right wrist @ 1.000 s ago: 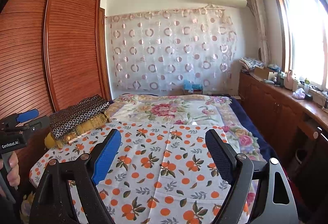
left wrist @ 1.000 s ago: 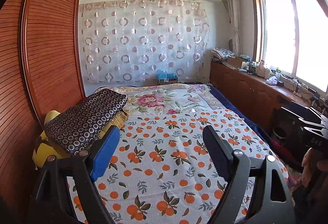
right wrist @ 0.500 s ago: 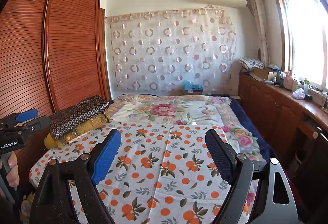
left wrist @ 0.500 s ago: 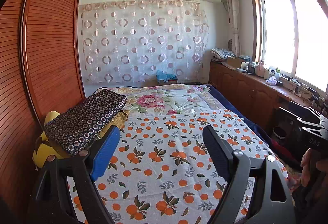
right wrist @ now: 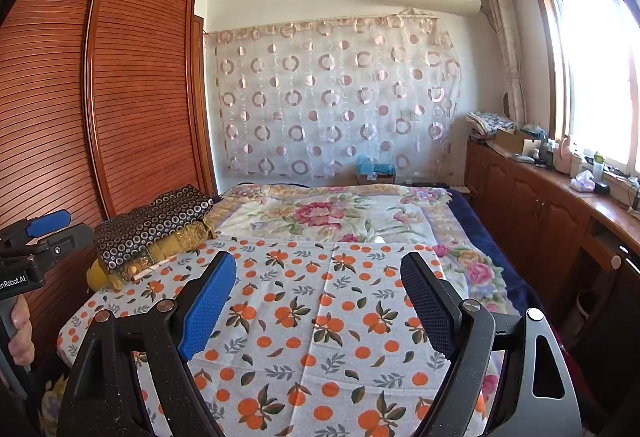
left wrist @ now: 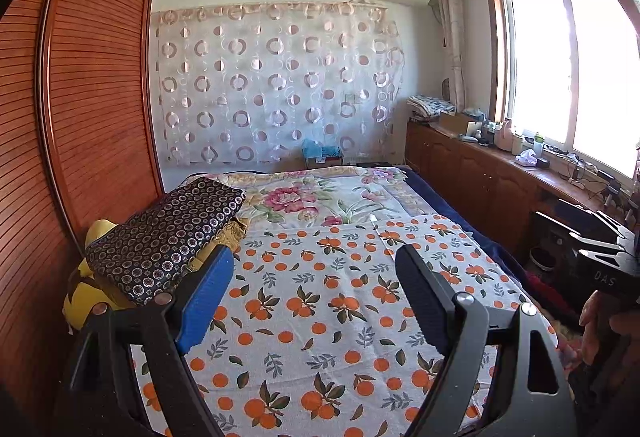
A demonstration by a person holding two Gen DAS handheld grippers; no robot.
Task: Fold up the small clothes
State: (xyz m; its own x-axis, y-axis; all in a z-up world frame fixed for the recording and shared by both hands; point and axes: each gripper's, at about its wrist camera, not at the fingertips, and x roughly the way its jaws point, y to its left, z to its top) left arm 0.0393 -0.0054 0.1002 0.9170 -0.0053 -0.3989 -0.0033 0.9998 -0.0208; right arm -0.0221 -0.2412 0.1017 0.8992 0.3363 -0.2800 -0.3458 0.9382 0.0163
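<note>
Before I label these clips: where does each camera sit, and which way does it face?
Left wrist: on the left gripper, facing along its open fingers over the orange-print sheet; the right hand shows at the right edge.
Right wrist: on the right gripper, facing likewise; the left hand shows at the left.
Shared: sheet, wardrobe.

A bed [left wrist: 460, 233] fills the middle of the room, with a dark blue layer showing along its right edge. A white cloth printed with oranges and leaves [left wrist: 320, 301] lies spread flat over the near half. Beyond it, a floral blanket with pink blossoms [left wrist: 320, 197] covers the far half. At the left edge, against the wooden wardrobe, a dark cushion patterned with small rings [left wrist: 168, 237] rests on top of yellow bedding [left wrist: 92, 289].
</note>
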